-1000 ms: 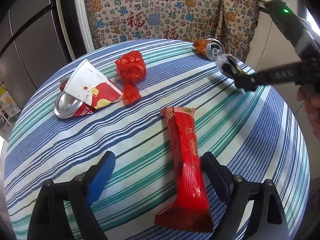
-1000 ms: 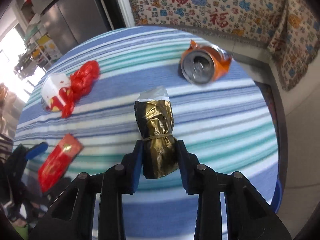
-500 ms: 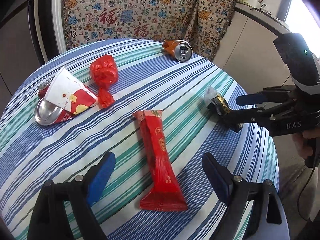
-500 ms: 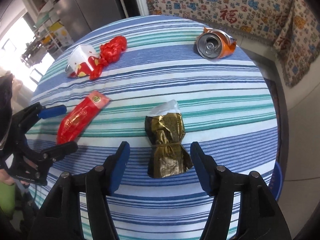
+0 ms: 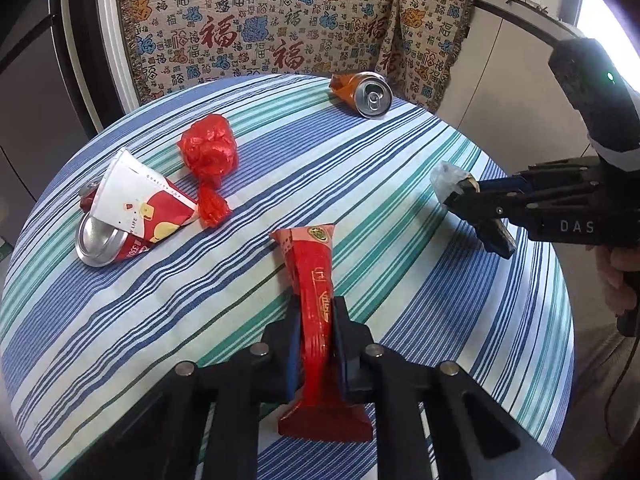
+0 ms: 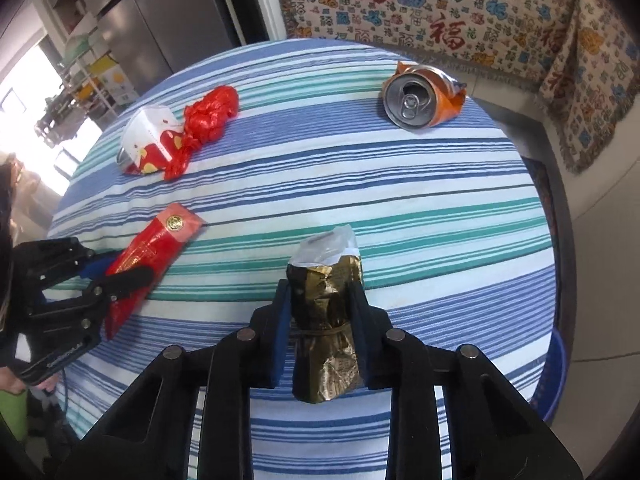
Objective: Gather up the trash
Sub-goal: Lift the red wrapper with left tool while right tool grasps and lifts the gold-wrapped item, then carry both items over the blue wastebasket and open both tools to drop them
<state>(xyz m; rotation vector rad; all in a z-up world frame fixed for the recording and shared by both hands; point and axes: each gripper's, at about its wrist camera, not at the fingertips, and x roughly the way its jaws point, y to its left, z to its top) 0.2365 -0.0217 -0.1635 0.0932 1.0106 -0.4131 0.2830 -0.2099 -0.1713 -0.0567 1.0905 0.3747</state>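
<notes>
On the striped round tabletop [image 5: 400, 168], seen from the left wrist, the left gripper [image 5: 316, 344] is clamped narrow around the lower half of the long red wrapper [image 5: 314, 292], which lies lengthwise toward the camera with its flat sealed end poking out beneath the jaws. It looks light, thin and crinkly, probably slick film, so a pinch across the middle, as here, should carry it; a grip at the flared end would likely let it flop or slide. Farther off lie a crushed red can under a paper cup [image 5: 132, 208], a knotted red plastic bag [image 5: 210, 152] just beside them, and a dented orange can [image 5: 366, 90] near the far rim. At the right edge the right gripper [image 5: 468, 200] holds a dark packet.

In the right wrist view, the right gripper [image 6: 320, 308] is closed snugly on the gold foil packet [image 6: 326, 320], its pads pressing both sides just above a band tied round the waist. The packet is crumpled and soft, with clear film [image 6: 328, 244] sticking up at the top; it should squash instead of breaking, and the banded waist is judged the firmest place to hold. To the left the other gripper [image 6: 116, 280] grips the red wrapper [image 6: 156, 236]. The orange can [image 6: 420, 98] is stiff but dented and rollable; across its body seems best.
</notes>
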